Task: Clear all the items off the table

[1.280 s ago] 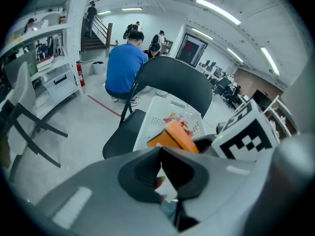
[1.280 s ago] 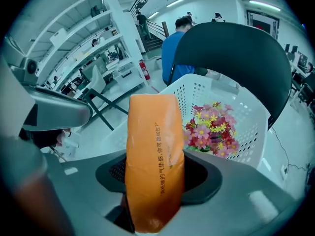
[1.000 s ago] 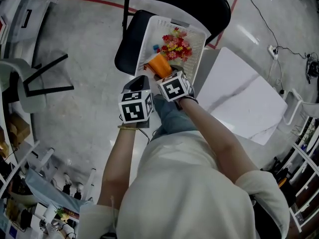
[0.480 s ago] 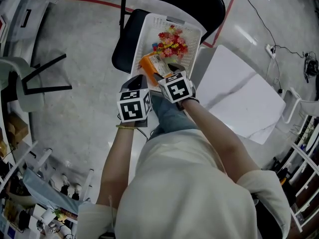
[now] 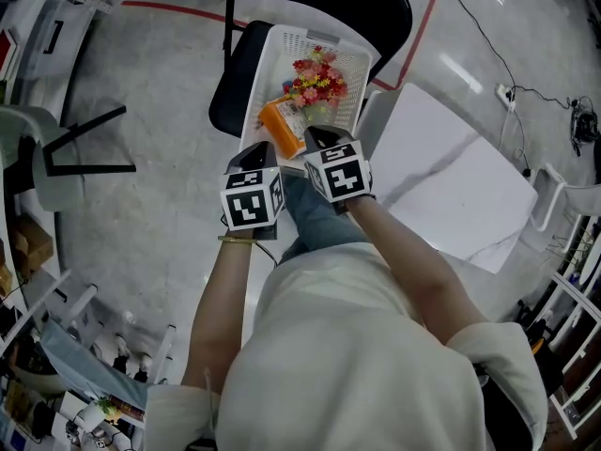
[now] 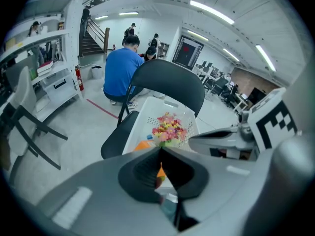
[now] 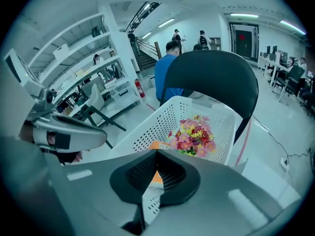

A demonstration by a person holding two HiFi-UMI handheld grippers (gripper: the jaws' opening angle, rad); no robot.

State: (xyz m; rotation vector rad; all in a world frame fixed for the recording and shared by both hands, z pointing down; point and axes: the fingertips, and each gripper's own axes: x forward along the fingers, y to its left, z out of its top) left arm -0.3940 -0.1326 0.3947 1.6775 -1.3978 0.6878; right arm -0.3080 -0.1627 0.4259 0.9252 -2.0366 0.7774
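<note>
A white basket (image 5: 282,36) stands on a black chair (image 5: 230,92). In it lie a bunch of pink and yellow flowers (image 5: 317,81) and an orange packet (image 5: 280,125). My right gripper (image 5: 315,137) hangs over the basket's near rim. Its jaws have just been closing and now stand shut with nothing between them (image 7: 157,152). My left gripper (image 5: 266,150) is beside it at the near left corner, jaws also shut and empty (image 6: 161,149). The flowers (image 7: 194,136) and the packet (image 7: 156,145) show beyond the right jaws.
A white table (image 5: 451,186) stands to the right of the chair. The chair's black backrest (image 7: 216,73) rises behind the basket. A person in blue (image 6: 120,75) crouches further off. A second chair (image 5: 56,158) and shelves stand at the left.
The orange packet has left my right gripper and now lies in the basket. The right gripper has risen and drawn back toward me. The left gripper has shifted only a little.
</note>
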